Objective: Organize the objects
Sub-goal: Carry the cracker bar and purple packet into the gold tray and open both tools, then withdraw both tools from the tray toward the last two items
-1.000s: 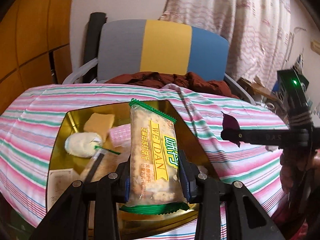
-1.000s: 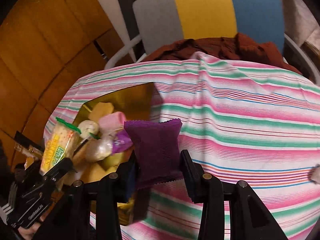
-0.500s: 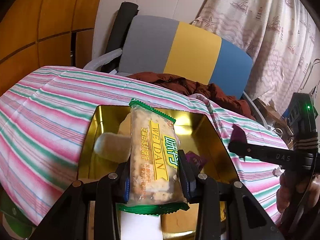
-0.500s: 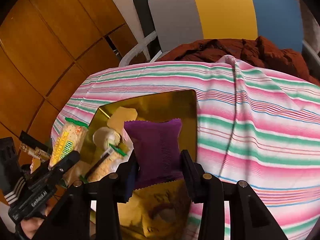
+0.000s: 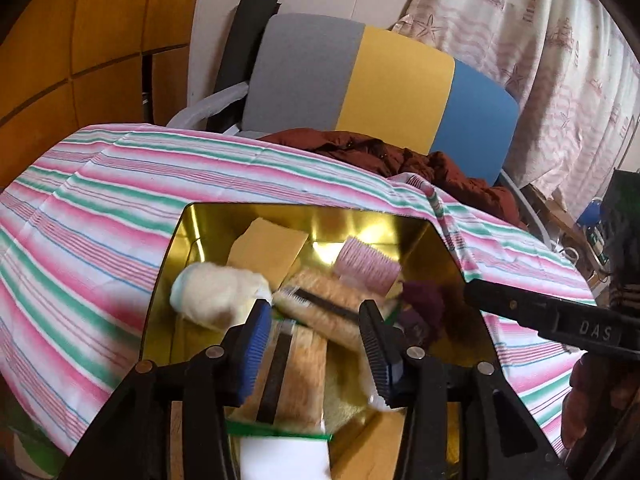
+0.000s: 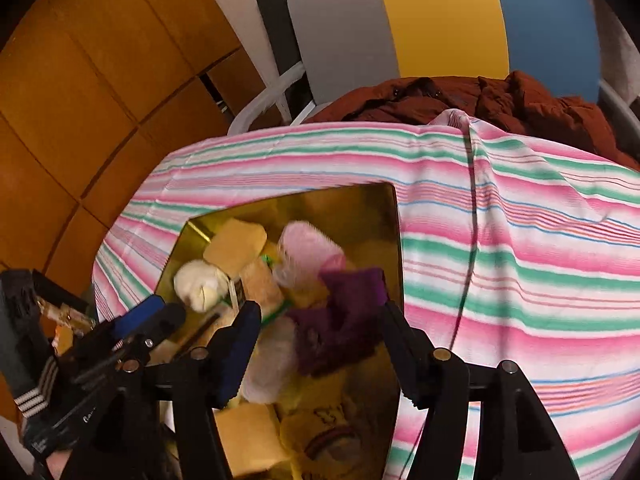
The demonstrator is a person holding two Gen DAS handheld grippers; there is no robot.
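A gold tin [image 5: 182, 240] sits on the striped tablecloth [image 5: 100, 216] and holds several snack packets. My left gripper [image 5: 312, 316] hangs open just above it. The biscuit packet [image 5: 298, 372] lies blurred in the tin below the left gripper's fingers, apart from both pads. My right gripper [image 6: 320, 312] is also open over the tin [image 6: 394, 240]. The purple packet [image 6: 344, 312] sits loose between and below its fingers, on top of the other snacks. In the left wrist view the purple packet [image 5: 424, 304] rests by the tin's right wall.
A white round packet [image 5: 216, 292], a yellow one [image 5: 268, 248] and a pink one [image 5: 366, 264] lie in the tin. Behind the table stands a grey, yellow and blue chair [image 5: 380, 80] with a dark red jacket [image 5: 380, 152]. Wooden panels line the left wall.
Both grippers have opened. The biscuit packet left the left gripper and the purple packet left the right one; both have dropped into the tin. Both grippers came closer over the tin.
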